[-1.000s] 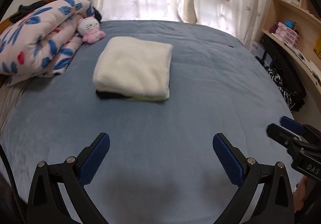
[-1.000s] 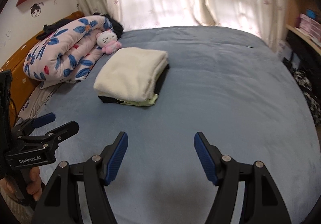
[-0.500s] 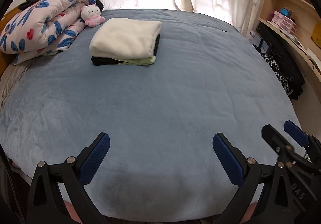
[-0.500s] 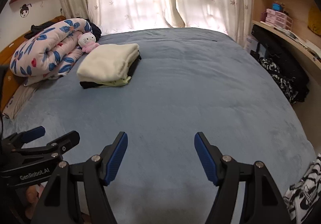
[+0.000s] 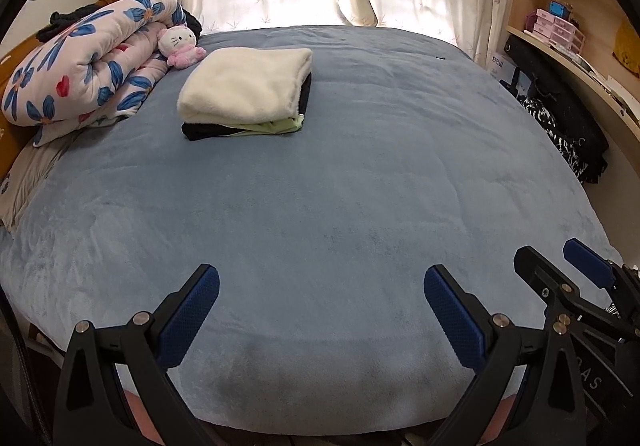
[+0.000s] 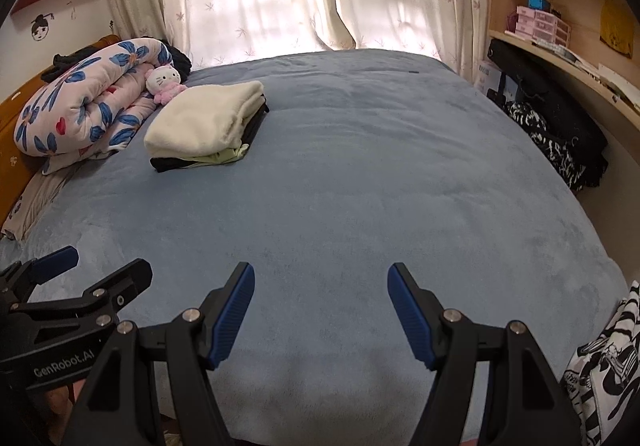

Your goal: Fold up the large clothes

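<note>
1. Now the stack [image 5: 246, 92], upper left, sits further from us than a second ago; we have backed off.
2. Our left gripper [image 5: 320, 302] is apart, empty.
3. Our right gripper [image 6: 320, 306] likewise.
4. Next garment [image 6: 604, 366]: lower right, we judge.

Left gripper [image 5: 320, 290] and right gripper [image 6: 320, 294], side by side at the near edge, both angled downward. Each has its blue-padded jaws spread wide with nothing between them. The right gripper's jaws stand somewhat narrower.
</note>
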Demonstrator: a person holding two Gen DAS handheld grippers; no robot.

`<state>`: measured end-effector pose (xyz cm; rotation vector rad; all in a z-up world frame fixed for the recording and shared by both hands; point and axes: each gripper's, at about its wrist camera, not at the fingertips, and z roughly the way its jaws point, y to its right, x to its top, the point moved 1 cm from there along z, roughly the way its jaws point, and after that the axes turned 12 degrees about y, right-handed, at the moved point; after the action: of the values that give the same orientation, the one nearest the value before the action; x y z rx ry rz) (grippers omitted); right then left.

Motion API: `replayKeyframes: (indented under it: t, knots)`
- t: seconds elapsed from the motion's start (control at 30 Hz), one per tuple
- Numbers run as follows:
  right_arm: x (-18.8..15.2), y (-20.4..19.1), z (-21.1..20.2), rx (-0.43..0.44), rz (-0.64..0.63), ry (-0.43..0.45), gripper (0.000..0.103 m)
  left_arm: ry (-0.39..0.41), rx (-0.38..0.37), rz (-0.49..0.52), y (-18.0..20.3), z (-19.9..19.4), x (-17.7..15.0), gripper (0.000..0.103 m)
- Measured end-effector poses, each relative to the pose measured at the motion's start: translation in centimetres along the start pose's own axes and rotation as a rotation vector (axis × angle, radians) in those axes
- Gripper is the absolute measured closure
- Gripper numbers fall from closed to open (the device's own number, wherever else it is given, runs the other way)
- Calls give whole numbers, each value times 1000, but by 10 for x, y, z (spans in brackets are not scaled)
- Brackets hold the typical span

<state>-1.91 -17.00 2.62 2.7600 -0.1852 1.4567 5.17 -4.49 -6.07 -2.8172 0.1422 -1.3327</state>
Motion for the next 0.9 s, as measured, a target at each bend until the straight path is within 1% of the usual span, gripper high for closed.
replayKeyframes:
  t: [0.4,0.7,0.9]
  knots:
    - [1,-1,3,-17,-14,-4,33,-8,23,-7,2,2,-1,1]
    - [2,1,5,-25,-18,0,33,6,27,-2,1,0,0,1]
    - [2,1,5,-26,-19,0,33,0,26,-6,1,0,-1,1]
